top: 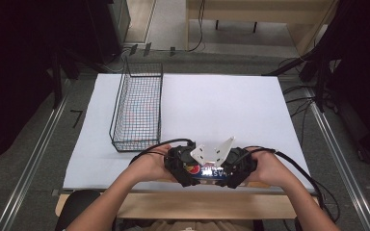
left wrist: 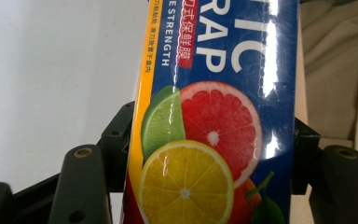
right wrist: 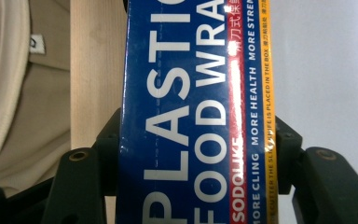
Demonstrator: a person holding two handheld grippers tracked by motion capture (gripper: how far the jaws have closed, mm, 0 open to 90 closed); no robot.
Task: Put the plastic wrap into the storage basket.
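Glossy blue cardboard is between my jaws: the plastic wrap box (top: 207, 172) lies at the near edge of the white table (top: 250, 110), and I hold it at both ends. My left gripper (left wrist: 214, 154) is closed on the end with the fruit picture, my right gripper (right wrist: 191, 149) on the end with the big white letters. I judge the box light and stiff, but its film is slippery and thin walls may dent, so holding across the narrow sides near both ends is best. The gripper views show the print; the high view shows the wire basket (top: 137, 108) farther away.
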